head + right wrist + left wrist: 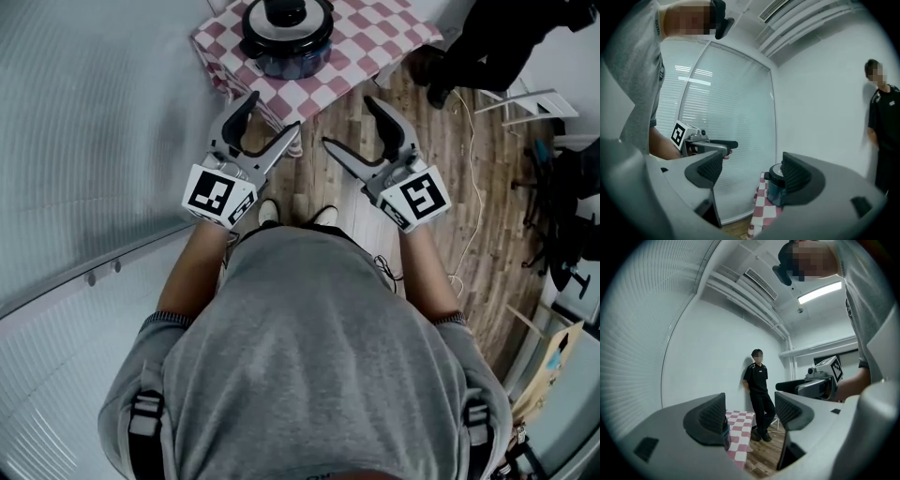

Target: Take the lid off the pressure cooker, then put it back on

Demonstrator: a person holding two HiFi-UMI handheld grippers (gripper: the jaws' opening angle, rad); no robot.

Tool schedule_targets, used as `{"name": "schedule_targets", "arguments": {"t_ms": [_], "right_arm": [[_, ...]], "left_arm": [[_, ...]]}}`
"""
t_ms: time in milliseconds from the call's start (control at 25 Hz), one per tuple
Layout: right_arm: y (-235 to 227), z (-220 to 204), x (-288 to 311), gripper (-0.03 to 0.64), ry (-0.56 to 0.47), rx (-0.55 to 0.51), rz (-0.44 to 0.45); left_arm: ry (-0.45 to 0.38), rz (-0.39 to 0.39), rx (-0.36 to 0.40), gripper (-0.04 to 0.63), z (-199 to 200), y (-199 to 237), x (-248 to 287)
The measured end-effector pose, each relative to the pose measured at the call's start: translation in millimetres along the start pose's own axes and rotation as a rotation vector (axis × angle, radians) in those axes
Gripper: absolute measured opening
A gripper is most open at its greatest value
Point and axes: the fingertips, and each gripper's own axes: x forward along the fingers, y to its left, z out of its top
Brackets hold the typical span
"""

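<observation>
Reaching toward the pressure cooker (pixel 286 42) looks like the step in hand. The cooker stands on the checkered tablecloth (pixel 384 37) at twelve o'clock in the head view, with its lid (pixel 314 21) seated and the black knob (pixel 284 11) on top. Both tools are well apart from it.

To do this well, I would carry both grippers forward level and together. They should arrive at nine and three o'clock of the lid rather than coming down on the knob from above. One gripper probably ought to steady the dark pot body while the other works the lid, since a cooker on loose cloth may slide or turn. How the lid locks is too small to tell from here.

The left gripper (pixel 272 112) has its jaws spread wide with nothing between them. Through the gap its own view shows only wooden floor (pixel 764 451) and a person in black (pixel 759 390) by the far wall. The right gripper (pixel 349 122) is equally wide open and empty. In its own view the cooker sits far beyond, beside the right-hand pad at about four o'clock. Neither gripper touches anything.
</observation>
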Motion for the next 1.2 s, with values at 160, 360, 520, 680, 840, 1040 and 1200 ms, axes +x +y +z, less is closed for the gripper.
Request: {"name": "schedule_targets", "arguments": {"t_ms": [160,360,520,680,840,1040,1200], "right_arm": [[-13,-5,-13,0.393,-0.006,0.007,0.036],[-22,-11,-20,0.395,0.001,0.007,0.088],[-33,-10,-16,0.396,-0.005,0.004,0.108],[-42,-11,-3,0.397,0.001,-0.003,0.127],[-56,-15,23,0.399,0.022,-0.013,0.139],[-83,-21,67,0.400,0.046,-0.020,0.135],[-98,-18,99,0.403,0.061,-0.017,0.134]], "left_arm": [[0.007,0.026,0.015,0.334,-1,-14,14],[0.017,0.066,0.023,0.334,-1,-25,25],[0.020,0.086,0.025,0.334,-4,-21,34],[0.013,0.092,0.028,0.334,-8,-7,43],[0.009,0.094,0.034,0.334,-13,18,57],[0.001,0.088,0.018,0.334,-23,64,80],[0.004,0.077,0.002,0.334,-22,96,95]]}}
